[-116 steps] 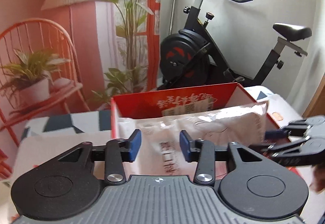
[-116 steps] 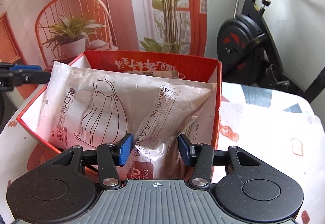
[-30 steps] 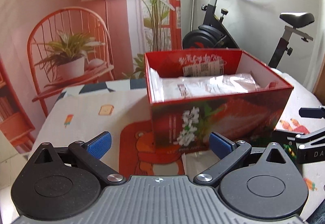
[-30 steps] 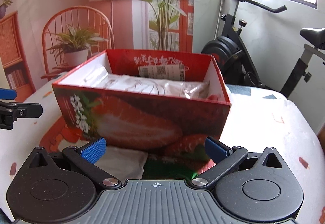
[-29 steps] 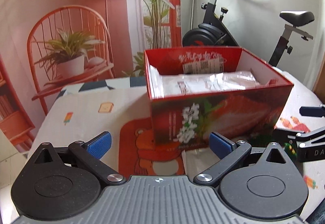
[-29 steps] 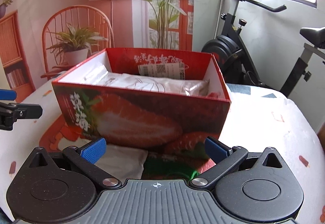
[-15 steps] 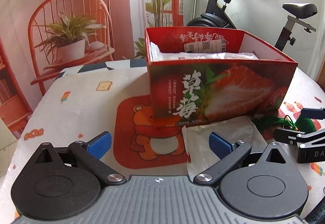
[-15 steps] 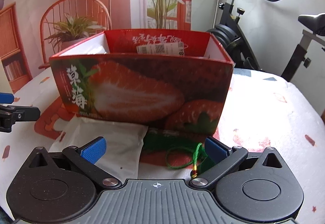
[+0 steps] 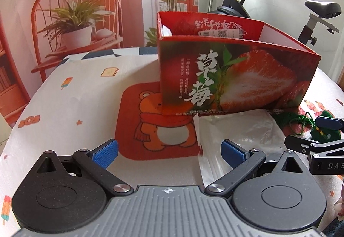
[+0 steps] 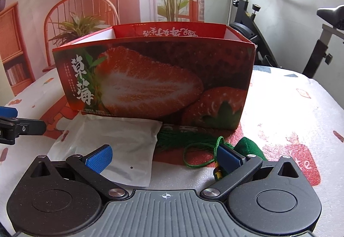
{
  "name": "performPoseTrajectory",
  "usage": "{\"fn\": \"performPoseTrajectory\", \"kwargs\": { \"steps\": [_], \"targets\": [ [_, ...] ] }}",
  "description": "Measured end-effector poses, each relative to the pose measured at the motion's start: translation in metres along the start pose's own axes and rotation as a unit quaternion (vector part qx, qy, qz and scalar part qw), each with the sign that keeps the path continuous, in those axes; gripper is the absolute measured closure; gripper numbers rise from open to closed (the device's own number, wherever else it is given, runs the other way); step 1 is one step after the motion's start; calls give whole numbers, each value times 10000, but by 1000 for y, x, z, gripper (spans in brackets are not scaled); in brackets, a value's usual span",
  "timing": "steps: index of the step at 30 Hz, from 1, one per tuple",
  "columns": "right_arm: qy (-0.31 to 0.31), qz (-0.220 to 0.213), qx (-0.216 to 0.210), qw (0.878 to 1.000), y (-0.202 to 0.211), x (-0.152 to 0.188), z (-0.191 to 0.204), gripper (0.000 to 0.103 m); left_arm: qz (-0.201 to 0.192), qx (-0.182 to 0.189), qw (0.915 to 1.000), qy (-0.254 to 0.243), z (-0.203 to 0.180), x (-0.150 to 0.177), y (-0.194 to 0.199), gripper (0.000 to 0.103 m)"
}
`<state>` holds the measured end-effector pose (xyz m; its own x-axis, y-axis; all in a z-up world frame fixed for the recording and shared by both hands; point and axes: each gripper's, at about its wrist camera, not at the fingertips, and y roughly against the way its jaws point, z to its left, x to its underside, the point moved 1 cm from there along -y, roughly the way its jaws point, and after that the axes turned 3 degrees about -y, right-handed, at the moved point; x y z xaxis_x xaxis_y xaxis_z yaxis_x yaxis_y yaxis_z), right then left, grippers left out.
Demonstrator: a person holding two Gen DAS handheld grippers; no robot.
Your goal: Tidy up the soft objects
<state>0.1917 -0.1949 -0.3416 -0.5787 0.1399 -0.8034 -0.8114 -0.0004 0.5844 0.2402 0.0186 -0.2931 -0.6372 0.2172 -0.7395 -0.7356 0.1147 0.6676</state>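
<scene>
A red strawberry-print box [image 9: 236, 78] [image 10: 150, 80] stands on the table; its contents are hidden from this low angle. A flat white plastic packet [image 9: 234, 136] [image 10: 107, 146] lies in front of the box. A green tassel with cord [image 10: 193, 138] and a green knitted piece [image 10: 249, 146] lie to the packet's right, also seen in the left wrist view [image 9: 301, 121]. My left gripper [image 9: 168, 154] is open and empty, low over the table, its right finger above the packet. My right gripper [image 10: 163, 158] is open and empty, above the packet's right edge and the tassel.
The table has a white printed cloth [image 9: 71, 95] with an orange bear patch [image 9: 154, 123]. An orange chair with a potted plant [image 9: 73, 28] stands behind on the left, an exercise bike [image 10: 268, 28] on the right. The right gripper's tip shows at the left view's right edge [image 9: 318, 136].
Both grippers have let go of the mask packets, opened wide, pulled back out of the box and dropped low in front of it. The packet and tassel have come into view.
</scene>
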Motion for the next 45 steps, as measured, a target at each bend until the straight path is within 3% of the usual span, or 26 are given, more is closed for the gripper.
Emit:
{"fn": "performPoseTrajectory", "kwargs": {
  "steps": [11, 18, 23, 26, 28, 30, 35, 41, 43, 45],
  "targets": [
    [103, -65, -230, 9997, -3, 7, -2, 1, 70, 45, 9999, 63, -2, 12, -3, 9],
    [212, 24, -335, 9992, -6, 8, 1, 2, 129, 328, 9994, -32, -11, 10, -10, 37],
    [164, -60, -335, 9993, -4, 8, 0, 6, 232, 525, 9983, -26, -16, 8, -21, 45],
    [111, -171, -317, 9993, 0, 8, -2, 11, 294, 576, 9979, -62, -19, 3, -30, 57],
    [120, -247, -319, 9991, 2, 7, -2, 13, 325, 631, 9975, -32, -20, 2, -35, 77],
    [107, -323, -301, 9990, 5, 7, -2, 17, 401, 686, 9968, -52, -23, 2, -40, 88],
    [84, -601, -499, 9969, 18, 2, 0, 22, 338, 624, 9966, -411, -35, 4, -37, 92],
    [23, -189, -817, 9965, 6, 5, 2, 44, 319, 658, 9969, -302, -31, 10, -33, 91],
    [28, -61, -778, 9969, 0, 5, 2, 61, 362, 707, 9968, -133, -27, 9, -33, 91],
    [-77, 86, -781, 9969, -6, 7, -1, 64, 415, 793, 9959, 102, -21, 8, -35, 91]
  ]
}}
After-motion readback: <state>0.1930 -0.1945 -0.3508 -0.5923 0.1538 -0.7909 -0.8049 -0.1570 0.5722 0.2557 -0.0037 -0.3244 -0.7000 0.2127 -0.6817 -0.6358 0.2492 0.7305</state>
